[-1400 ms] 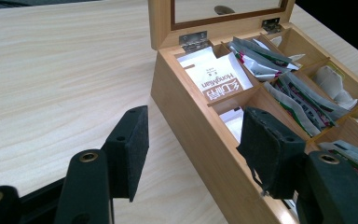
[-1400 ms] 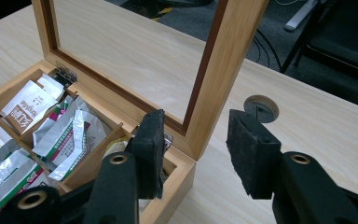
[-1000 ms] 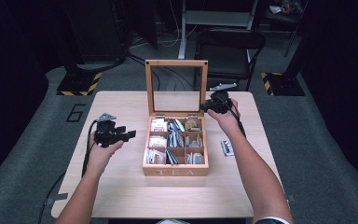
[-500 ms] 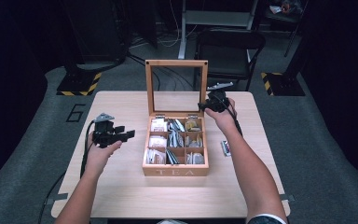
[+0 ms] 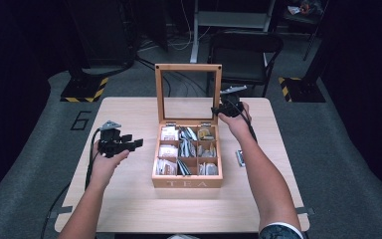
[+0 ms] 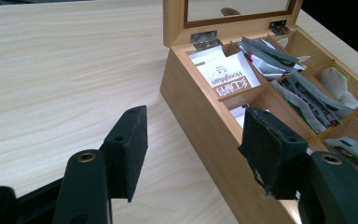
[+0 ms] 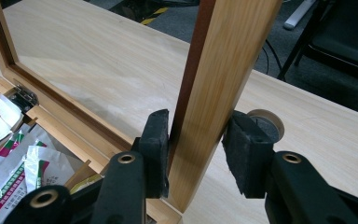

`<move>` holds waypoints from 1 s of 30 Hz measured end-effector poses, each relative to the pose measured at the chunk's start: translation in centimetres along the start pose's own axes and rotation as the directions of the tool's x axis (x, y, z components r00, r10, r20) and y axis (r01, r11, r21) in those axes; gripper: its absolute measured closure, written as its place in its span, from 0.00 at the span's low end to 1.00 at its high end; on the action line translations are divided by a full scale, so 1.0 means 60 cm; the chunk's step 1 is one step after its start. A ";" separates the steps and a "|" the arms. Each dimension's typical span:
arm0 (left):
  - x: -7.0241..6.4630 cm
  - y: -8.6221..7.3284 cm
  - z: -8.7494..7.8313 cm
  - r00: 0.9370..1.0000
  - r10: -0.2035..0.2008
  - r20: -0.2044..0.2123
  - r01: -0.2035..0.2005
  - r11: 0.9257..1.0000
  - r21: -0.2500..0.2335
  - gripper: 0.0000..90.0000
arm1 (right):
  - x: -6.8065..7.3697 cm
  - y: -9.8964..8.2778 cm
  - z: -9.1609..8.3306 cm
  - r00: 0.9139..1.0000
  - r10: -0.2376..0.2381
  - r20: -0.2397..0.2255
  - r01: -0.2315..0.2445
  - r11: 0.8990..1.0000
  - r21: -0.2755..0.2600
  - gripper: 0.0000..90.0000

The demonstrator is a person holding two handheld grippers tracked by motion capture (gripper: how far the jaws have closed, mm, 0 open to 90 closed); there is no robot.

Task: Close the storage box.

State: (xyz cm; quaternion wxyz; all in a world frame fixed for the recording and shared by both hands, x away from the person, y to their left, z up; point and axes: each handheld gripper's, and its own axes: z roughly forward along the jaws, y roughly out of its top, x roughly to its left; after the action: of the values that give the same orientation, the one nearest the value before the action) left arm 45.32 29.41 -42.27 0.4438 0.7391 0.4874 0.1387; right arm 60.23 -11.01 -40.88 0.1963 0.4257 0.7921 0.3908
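Observation:
A wooden tea box (image 5: 186, 181) stands mid-table, its glass-paned lid (image 5: 188, 67) upright. Several compartments hold tea bags (image 5: 186, 147). My right gripper (image 5: 218, 110) is at the lid's right side rail. In the right gripper view its jaws, which have just been closing, straddle that rail (image 7: 223, 56), and both pads (image 7: 156, 144) touch the wood. My left gripper (image 5: 135, 144) hovers left of the box, open and holding nothing. In the left gripper view (image 6: 196, 126) its jaws point at the box's left wall (image 6: 200, 107).
A small packet (image 5: 239, 157) lies on the table (image 5: 129, 199) right of the box. A dark chair (image 5: 243, 50) stands behind the table's far edge. The left gripper's cable (image 5: 90, 159) trails along the person's left forearm.
The right gripper has shifted slightly left onto the lid's right rail and its jaws have narrowed. The left gripper and the lid have stayed put.

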 end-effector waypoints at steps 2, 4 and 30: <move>0.000 0.000 0.001 1.000 -0.001 0.003 0.001 1.000 -0.003 0.46 | 0.000 0.002 0.002 1.000 -0.003 0.003 0.003 1.000 0.000 0.67; 0.000 0.001 0.002 1.000 0.001 0.003 -0.001 1.000 0.000 0.46 | 0.000 0.003 0.003 1.000 -0.008 0.001 0.008 1.000 -0.002 0.67; 0.010 0.088 0.033 1.000 0.007 0.024 -0.007 1.000 -0.028 0.52 | 0.002 -0.003 -0.024 0.999 0.011 -0.042 -0.012 1.000 -0.015 0.73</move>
State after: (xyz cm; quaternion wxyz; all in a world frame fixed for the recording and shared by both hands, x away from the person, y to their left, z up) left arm 50.03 28.22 -39.34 0.4597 0.7361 0.4773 0.1381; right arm 59.15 -11.58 -40.13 0.1806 0.4203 0.7907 0.4069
